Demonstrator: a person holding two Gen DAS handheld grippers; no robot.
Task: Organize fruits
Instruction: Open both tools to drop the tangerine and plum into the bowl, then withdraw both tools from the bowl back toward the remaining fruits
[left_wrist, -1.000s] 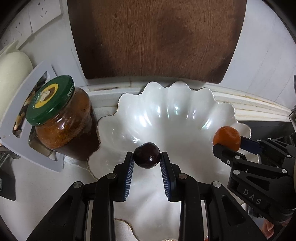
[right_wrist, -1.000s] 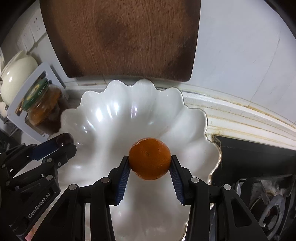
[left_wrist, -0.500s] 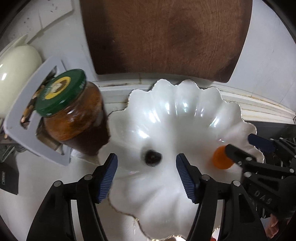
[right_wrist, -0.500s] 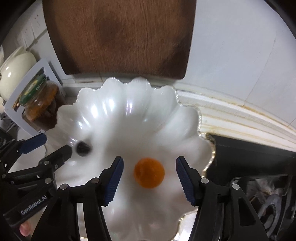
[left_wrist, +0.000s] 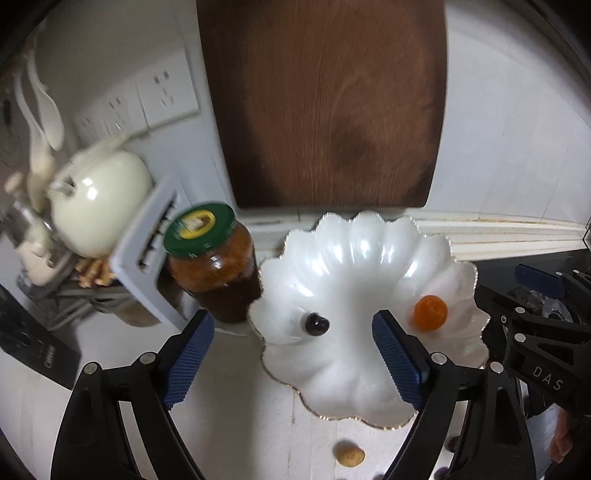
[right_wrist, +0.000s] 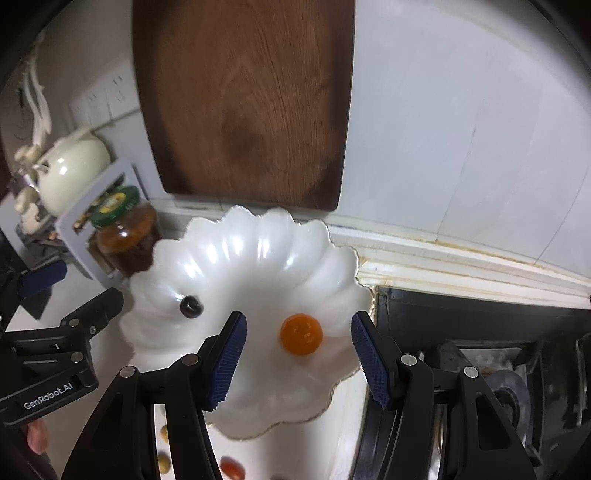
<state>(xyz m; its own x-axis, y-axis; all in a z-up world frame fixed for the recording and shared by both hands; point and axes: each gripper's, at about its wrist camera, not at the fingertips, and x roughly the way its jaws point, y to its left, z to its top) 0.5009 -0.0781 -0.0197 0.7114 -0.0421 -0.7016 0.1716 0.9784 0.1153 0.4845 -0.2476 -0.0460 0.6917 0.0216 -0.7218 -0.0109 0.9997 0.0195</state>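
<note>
A white scalloped bowl (left_wrist: 354, 258) (right_wrist: 258, 240) stands on the counter. In it lie a dark cherry (left_wrist: 316, 324) (right_wrist: 191, 305) on the left and a small orange (left_wrist: 430, 312) (right_wrist: 301, 334) on the right. My left gripper (left_wrist: 291, 350) is open and empty, raised above the bowl's left side. My right gripper (right_wrist: 297, 347) is open and empty, raised above the orange. More small fruits lie on the counter in front of the bowl: a yellowish one (left_wrist: 349, 456) and a red one (right_wrist: 232, 467).
A green-lidded jar (left_wrist: 212, 266) (right_wrist: 123, 236) stands just left of the bowl, beside a grey rack (left_wrist: 144, 254) and a cream teapot (left_wrist: 99, 206). A wooden board (left_wrist: 325, 103) leans on the wall behind. A black stove (right_wrist: 480, 350) lies right of the bowl.
Both grippers opened and let go of their fruits: cherry and orange dropped into the bowl. Both grippers have since lifted up and back, jaws spread wider.
</note>
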